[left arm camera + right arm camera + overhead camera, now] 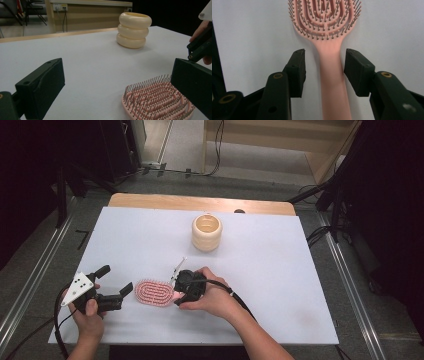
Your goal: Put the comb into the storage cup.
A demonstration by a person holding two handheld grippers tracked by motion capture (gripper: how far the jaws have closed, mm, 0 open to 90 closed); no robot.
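White table, cream holder beyond pink hairbrush. Light, stiff plastic; grab the handle. Right gripper straddles it, pads not touching; left gripper spread beside brush.

The hairbrush runs off the top edge — its handle end sits blurred between the jaws.

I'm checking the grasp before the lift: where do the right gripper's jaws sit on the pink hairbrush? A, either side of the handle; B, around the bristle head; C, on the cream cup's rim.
A: in the right gripper view the right gripper has a jaw on each side of the hairbrush handle.
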